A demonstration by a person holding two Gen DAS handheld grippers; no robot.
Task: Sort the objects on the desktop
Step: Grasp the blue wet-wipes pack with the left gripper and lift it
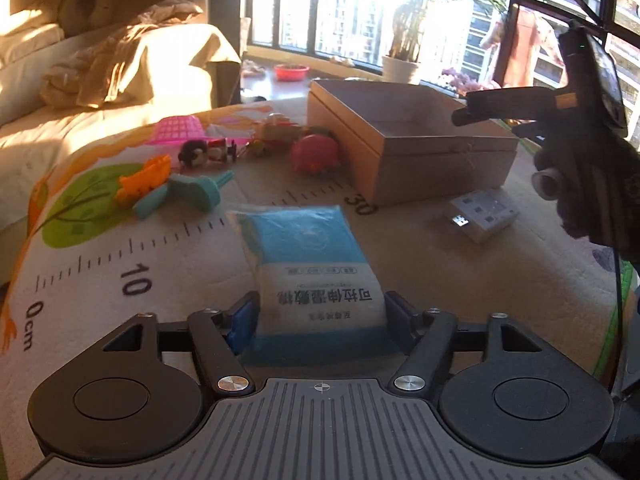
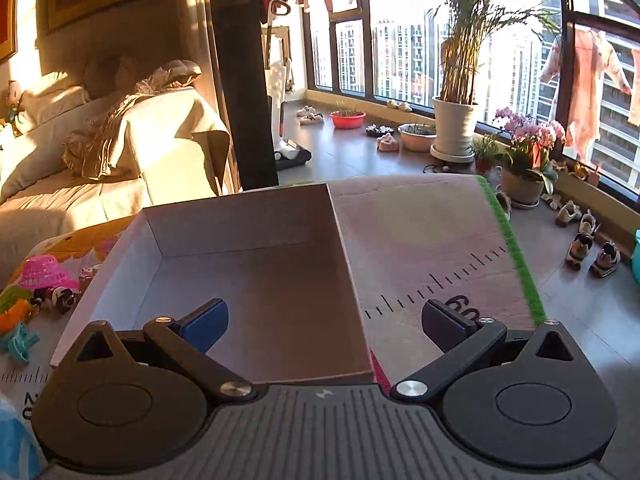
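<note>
Blue-and-white plastic was what your left hand-held gripper (image 1: 320,312) had clamped: the near end of a flat sealed packet (image 1: 308,256) sat between its two fingers, the rest of it lying forward on the printed ruler mat (image 1: 132,276) that covered the worktop. Your right hand-held gripper (image 2: 324,320) held nothing, its fingers spread wide, hanging over the near edge of the open cardboard box (image 2: 240,248), which looked empty inside.

What could have gone wrong, as I judge it: you gripped the packet only at its tail, so the soft free end could sag or swing once lifted and slip out of the pads. The film looked slick, which would make that more likely. That drooping front could also catch the box wall on the way in.

Seen from the left wrist, the box stood at about one o'clock from the packet, and your own right hand-held gripper hovered at two o'clock, close to the path into the box; the two tools could have knocked together. A small white adapter block (image 1: 482,216) lay on the mat at two o'clock, between packet and box side. The toys sat clear at eleven o'clock: an orange figure (image 1: 142,182), a teal piece (image 1: 188,196), a pink basket (image 1: 178,130) and a round pink toy (image 1: 314,154).
</note>
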